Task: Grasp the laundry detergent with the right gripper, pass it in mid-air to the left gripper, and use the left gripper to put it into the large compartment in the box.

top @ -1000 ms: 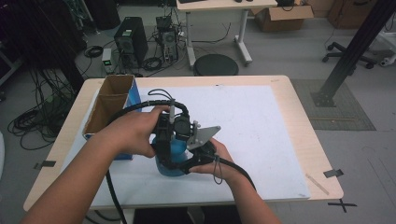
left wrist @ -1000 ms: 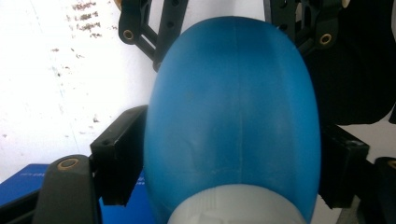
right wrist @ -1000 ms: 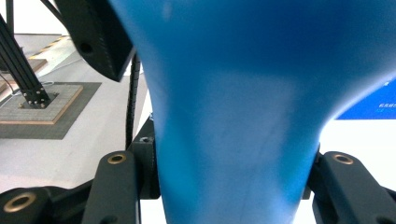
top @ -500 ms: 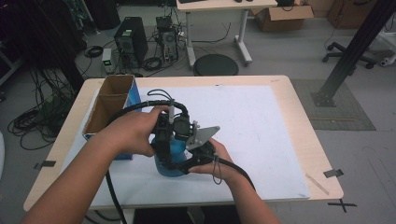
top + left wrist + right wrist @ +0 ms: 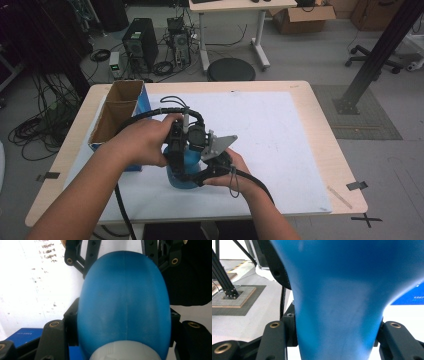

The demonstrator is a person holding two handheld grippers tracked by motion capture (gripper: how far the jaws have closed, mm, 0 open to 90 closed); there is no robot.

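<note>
A blue plastic bottle [image 5: 181, 175] with a white cap [image 5: 125, 352] sits low over the white mat, held between both hands. My left gripper [image 5: 176, 150] is shut on it; its jaws press the bottle's body [image 5: 123, 302] from both sides near the cap. My right gripper [image 5: 206, 159], under its grey plate, is shut on the same bottle, with the narrowing blue body [image 5: 337, 315] wedged between its jaws. In the left gripper view the right gripper's black fingers [image 5: 75, 255] clasp the bottle's far end.
An open cardboard box [image 5: 117, 112] with a blue side stands at the table's left, close to my left forearm. The white mat [image 5: 280, 130] covers most of the wooden table [image 5: 332, 155]. Cables trail from both grippers toward the near edge.
</note>
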